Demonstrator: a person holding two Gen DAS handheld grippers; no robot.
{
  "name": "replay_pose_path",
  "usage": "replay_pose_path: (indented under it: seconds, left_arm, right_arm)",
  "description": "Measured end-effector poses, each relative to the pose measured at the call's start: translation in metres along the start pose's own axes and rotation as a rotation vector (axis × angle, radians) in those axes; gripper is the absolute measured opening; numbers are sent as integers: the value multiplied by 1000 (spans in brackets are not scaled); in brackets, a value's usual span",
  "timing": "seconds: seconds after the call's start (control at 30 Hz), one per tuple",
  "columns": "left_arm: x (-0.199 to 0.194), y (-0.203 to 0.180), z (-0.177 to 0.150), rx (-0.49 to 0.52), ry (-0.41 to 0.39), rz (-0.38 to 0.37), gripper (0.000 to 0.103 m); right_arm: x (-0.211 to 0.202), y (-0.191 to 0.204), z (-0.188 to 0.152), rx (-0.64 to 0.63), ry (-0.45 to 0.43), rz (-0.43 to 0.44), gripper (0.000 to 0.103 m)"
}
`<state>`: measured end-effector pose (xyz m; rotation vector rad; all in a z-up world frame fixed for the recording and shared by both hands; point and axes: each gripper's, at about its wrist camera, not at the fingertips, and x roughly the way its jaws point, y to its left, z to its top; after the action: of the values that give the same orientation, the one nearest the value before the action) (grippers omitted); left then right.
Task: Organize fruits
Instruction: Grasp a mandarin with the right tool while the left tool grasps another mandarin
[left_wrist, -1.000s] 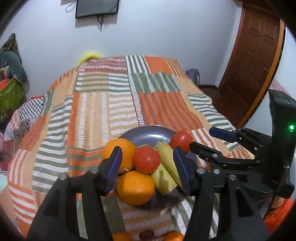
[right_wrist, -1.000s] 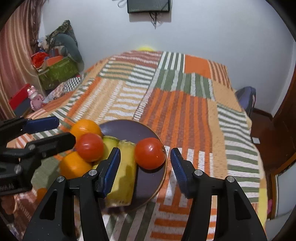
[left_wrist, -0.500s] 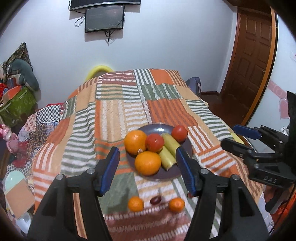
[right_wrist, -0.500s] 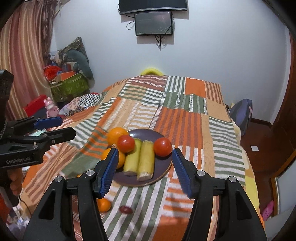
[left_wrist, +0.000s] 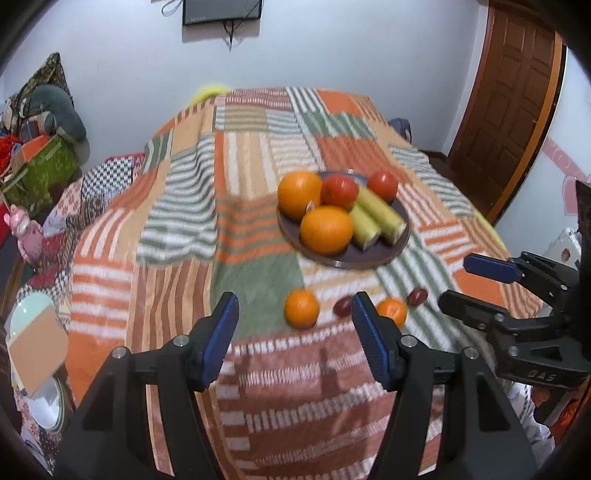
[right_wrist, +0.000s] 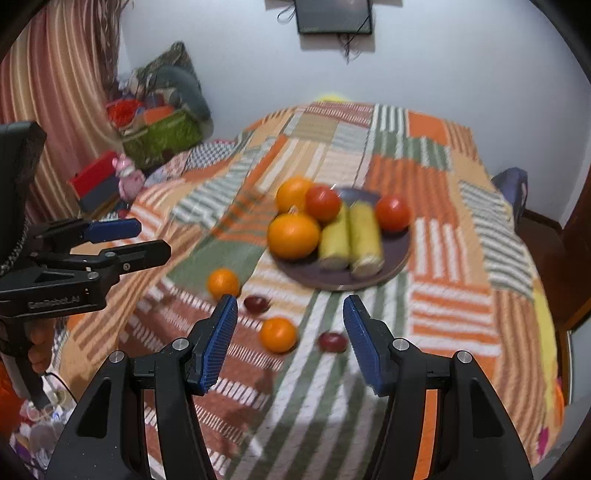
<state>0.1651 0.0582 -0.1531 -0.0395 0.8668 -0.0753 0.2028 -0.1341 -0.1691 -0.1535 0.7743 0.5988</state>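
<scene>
While the dark plate (left_wrist: 343, 260) is sitting on the striped bedspread (left_wrist: 177, 229), it is carrying two large oranges (left_wrist: 325, 229), two tomatoes (left_wrist: 339, 191) and two yellow-green corn cobs (left_wrist: 380, 218). The cobs are lying side by side, touching, with their long axes running from the plate's far side toward the near rim, cut ends facing the cameras. Two small oranges (right_wrist: 277, 334) and two dark red fruits (right_wrist: 331, 341) are lying loose on the bedspread just in front of the plate. The left gripper (left_wrist: 291, 334) is hovering above the small fruits with its fingers (left_wrist: 221, 338) standing wide apart, gripping nothing. The right gripper (right_wrist: 290, 338) is likewise hovering with its fingers (right_wrist: 364, 339) spread apart and empty.
</scene>
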Motion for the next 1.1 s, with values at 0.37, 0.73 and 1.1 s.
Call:
replay_pose_path:
  seconds: [0.37, 0.73, 1.1]
  left_arm:
    - [32, 14, -26, -5, 76, -27, 47]
    - [71, 6, -12, -6, 111, -75, 47]
    - [102, 6, -8, -20, 145, -102, 36]
  right_arm:
    - [43, 13, -19, -6, 102, 16, 46]
    - [68, 10, -25, -34, 171, 10, 33]
    - [55, 1, -19, -13, 123, 31, 32]
